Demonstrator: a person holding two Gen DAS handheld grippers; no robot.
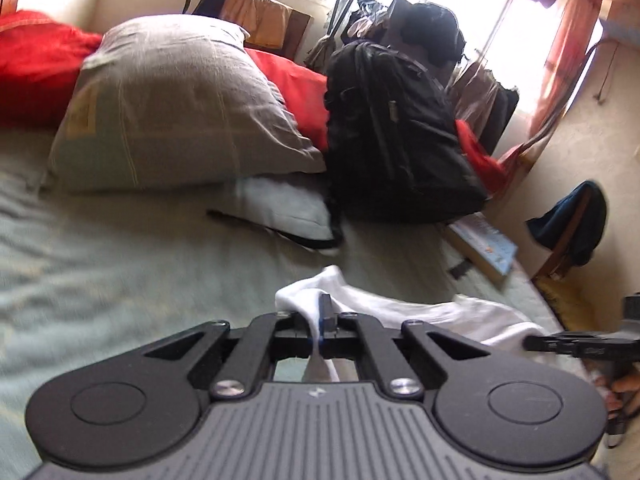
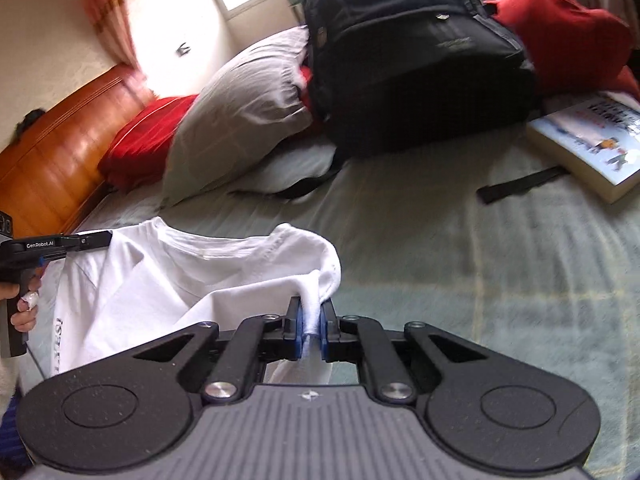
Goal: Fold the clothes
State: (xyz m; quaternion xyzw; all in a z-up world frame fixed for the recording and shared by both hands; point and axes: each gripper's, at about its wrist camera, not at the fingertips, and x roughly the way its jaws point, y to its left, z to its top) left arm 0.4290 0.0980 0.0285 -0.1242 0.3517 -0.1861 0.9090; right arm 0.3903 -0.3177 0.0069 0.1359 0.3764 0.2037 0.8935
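both grippers hold one white cotton t-shirt (image 2: 168, 280) above a pale green bed sheet (image 2: 460, 248). the left gripper (image 1: 320, 320) is clenched on a bunched edge of the cloth, which passes between its fingers and hangs below them. the right gripper (image 2: 312, 320) is clamped on a thick gather of fabric between its blue pads (image 2: 296, 324).

procedure, judged from this state: keep both grips closed and level with each other so the held edge stays taut. move the two grippers together at one pace; uneven travel would skew the crease. lower the shirt flat onto the bare sheet in front before letting go.

position: in the right wrist view the shirt spreads left from the right gripper towards the left gripper, neckband uppermost, printed lettering near the lower left. a grey pillow (image 2: 240, 112), a black backpack (image 2: 420, 60) and a paperback book (image 2: 592, 148) lie well apart from it. which fold this is cannot be told.
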